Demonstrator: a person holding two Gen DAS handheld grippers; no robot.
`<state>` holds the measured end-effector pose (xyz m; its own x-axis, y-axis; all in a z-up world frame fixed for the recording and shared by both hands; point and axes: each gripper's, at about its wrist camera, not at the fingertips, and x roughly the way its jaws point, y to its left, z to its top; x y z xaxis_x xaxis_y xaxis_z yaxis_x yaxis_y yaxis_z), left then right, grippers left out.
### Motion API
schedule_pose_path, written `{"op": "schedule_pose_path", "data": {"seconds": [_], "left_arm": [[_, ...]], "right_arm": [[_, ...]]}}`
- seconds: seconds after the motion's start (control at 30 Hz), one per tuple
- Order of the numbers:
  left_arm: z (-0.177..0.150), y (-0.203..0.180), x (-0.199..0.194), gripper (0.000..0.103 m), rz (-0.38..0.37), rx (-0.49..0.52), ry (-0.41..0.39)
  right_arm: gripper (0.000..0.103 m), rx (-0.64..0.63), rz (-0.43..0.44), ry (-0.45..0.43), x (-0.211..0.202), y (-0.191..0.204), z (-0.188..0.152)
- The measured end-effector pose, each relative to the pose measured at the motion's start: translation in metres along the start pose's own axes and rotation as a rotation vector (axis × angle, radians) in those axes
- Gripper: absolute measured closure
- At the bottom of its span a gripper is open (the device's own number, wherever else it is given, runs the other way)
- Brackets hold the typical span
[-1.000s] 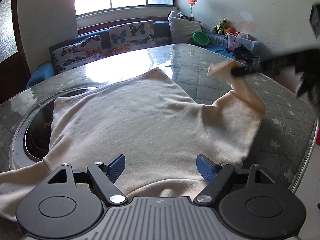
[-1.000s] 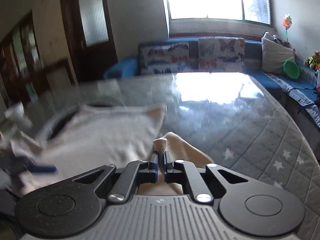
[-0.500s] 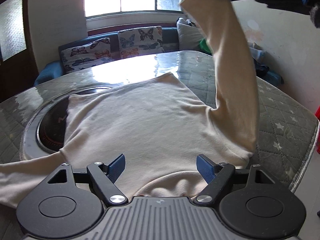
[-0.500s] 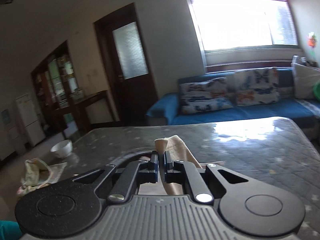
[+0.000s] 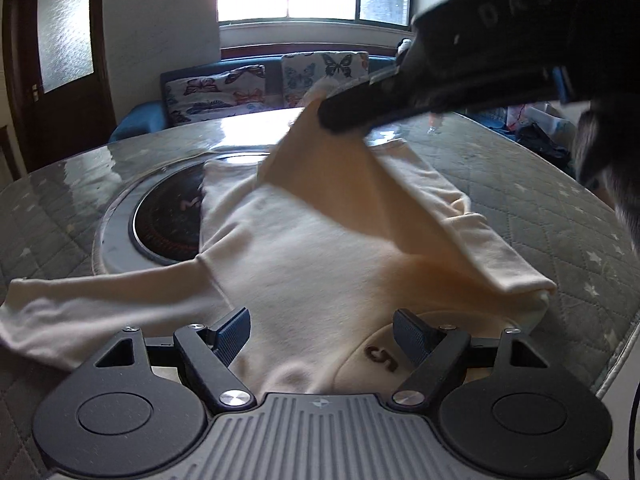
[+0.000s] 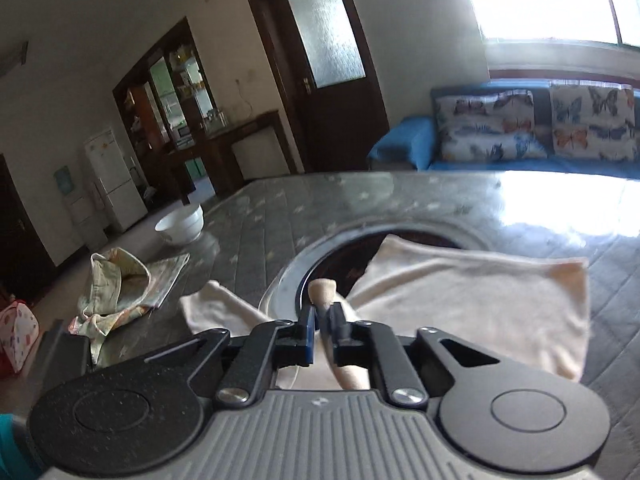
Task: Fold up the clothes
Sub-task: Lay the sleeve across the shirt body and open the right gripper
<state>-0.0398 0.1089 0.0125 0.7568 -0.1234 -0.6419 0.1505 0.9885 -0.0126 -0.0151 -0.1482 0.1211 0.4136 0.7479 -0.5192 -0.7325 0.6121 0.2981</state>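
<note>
Table, right gripper pinching sleeve

The left gripper is held low and level, its blue-padded fingers spread wide apart with nothing between them. The right gripper is raised higher and angled across in front of the left, its jaws pressed together on a sleeve, whose end is pinched between the pads.

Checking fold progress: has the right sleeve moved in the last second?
Yes. The sleeve, shut in the right gripper, swung leftward over the shirt, toward the stove ring.
</note>
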Motion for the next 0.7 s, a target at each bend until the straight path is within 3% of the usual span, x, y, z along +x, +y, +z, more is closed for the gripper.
{"op": "schedule_pose_path", "data": {"seconds": [0.13, 0.33, 0.43, 0.7], "left_arm": [[-0.001, 0.005, 0.000, 0.022, 0.010, -0.012, 0.002], [0.004, 0.013, -0.005, 0.025, 0.020, -0.040, -0.034], [0.009, 0.013, -0.007, 0.031, 0.016, -0.046, -0.063], [0.015, 0.007, 0.010, 0.055, -0.015, -0.025, -0.051]], "right_arm": [[0.086, -0.007, -0.023, 0.008, -0.008, -0.003, -0.008], [0.084, -0.026, -0.162, 0.088, -0.029, -0.034, -0.033], [0.084, -0.037, -0.227, 0.129, -0.038, -0.049, -0.048], [0.084, -0.041, -0.268, 0.198, -0.039, -0.075, -0.089]]}}
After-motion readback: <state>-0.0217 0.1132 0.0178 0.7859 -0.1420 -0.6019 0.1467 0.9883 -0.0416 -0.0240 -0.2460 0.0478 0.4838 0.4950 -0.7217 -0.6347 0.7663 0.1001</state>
